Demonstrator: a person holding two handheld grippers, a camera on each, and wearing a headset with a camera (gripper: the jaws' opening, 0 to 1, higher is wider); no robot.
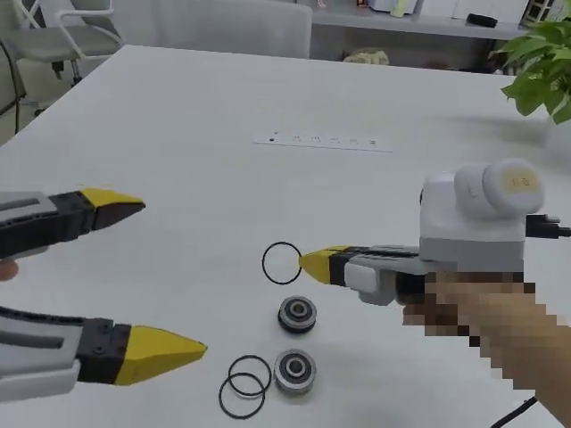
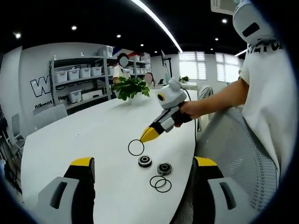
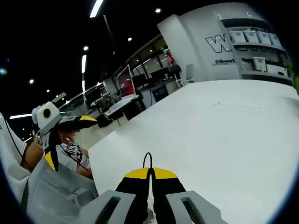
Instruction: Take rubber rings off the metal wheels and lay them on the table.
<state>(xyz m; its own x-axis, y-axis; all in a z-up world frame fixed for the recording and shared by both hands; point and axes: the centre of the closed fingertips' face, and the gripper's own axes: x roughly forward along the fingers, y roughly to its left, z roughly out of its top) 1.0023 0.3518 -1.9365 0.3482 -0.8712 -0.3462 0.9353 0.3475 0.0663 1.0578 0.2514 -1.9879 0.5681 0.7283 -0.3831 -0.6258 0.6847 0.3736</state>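
Two loose rings (image 1: 245, 383); right tongs (image 1: 308, 264) pinch third ring (image 1: 282, 263); left tongs (image 1: 174, 276) spread; wall "W" (image 2: 39, 86).

Evenly lit from ceiling strips (image 2: 156, 25); faint soft shadows on table (image 1: 178, 143); strong fisheye bending at gripper-view edges.

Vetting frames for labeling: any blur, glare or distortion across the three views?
Head view: soft even light, faint shadows, wheels and loose rings sharp. Left gripper view: strong fisheye bending, ceiling strip light flares. Right gripper view: dark ceiling, bright table; held ring edge-on in the shut right claw, barely legible.
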